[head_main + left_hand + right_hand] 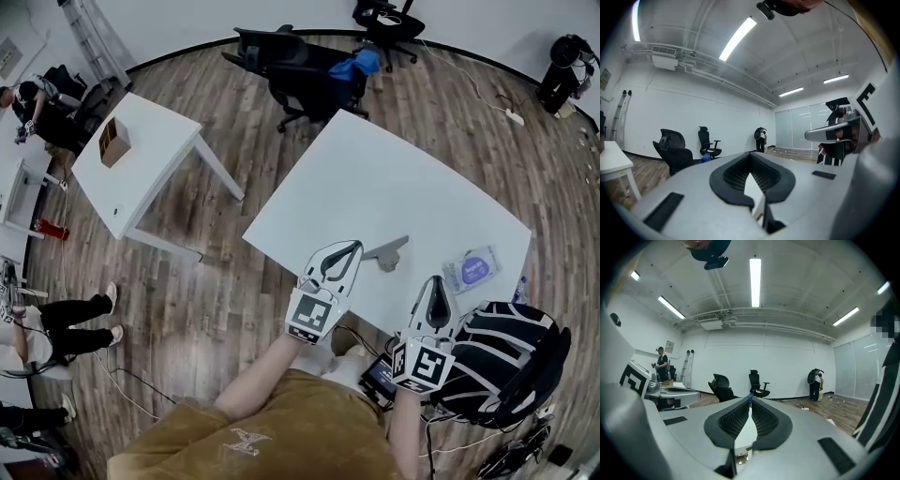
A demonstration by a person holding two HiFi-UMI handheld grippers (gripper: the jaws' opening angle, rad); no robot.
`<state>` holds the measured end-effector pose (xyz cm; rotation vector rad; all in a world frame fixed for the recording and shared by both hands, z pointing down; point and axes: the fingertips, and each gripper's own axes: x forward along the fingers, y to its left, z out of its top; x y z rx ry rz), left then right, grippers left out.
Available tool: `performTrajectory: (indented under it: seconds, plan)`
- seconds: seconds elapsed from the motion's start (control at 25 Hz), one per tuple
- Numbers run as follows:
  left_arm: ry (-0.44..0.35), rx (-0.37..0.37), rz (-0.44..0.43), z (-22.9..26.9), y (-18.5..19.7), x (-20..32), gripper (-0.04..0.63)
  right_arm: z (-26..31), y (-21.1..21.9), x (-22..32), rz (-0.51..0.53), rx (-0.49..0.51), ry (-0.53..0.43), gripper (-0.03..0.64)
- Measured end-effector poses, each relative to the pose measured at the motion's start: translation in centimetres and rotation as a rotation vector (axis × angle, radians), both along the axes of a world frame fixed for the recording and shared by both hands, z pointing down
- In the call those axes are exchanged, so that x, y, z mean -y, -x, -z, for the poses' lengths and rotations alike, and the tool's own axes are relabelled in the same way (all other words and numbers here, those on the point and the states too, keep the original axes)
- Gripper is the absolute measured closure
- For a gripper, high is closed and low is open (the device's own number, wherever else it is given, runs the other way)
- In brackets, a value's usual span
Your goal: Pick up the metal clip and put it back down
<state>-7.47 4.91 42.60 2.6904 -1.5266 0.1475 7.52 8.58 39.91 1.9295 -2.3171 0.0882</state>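
Note:
The metal clip (387, 252), a grey flat piece, lies on the white table (375, 178) near its front edge. My left gripper (356, 246) points over the table edge, its tip a short way left of the clip, jaws shut with nothing in them. In the left gripper view its jaws (751, 155) meet at the tip and hide the clip. My right gripper (437, 280) is at the front edge, right of and nearer than the clip, shut and empty. The right gripper view also shows it (750, 399) shut.
A bluish packet (472, 269) lies on the table right of the clip. A black-and-white backpack (506, 352) sits below the table's right corner. A second white table (150, 155) with a cardboard box (114, 141) stands at left. Office chairs (300, 70) stand behind.

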Motion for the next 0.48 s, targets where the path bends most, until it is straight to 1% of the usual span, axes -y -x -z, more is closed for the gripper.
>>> performTrajectory:
  seconds: [0.12, 0.28, 0.48]
  plan:
    - [-0.009, -0.001, -0.006, 0.1, -0.3, 1.1, 0.597, -0.3, -0.3, 1.1, -0.006, -0.006, 0.012, 0.606]
    - [-0.014, -0.001, 0.000, 0.2, -0.6, 2.7, 0.597, -0.4, -0.7, 2.8, -0.003, 0.013, 0.016, 0.606]
    - [0.000, -0.015, 0.001, 0.3, -1.5, 4.8, 0.597, 0.0, -1.6, 5.2, 0.013, 0.079, -0.002, 0.606]
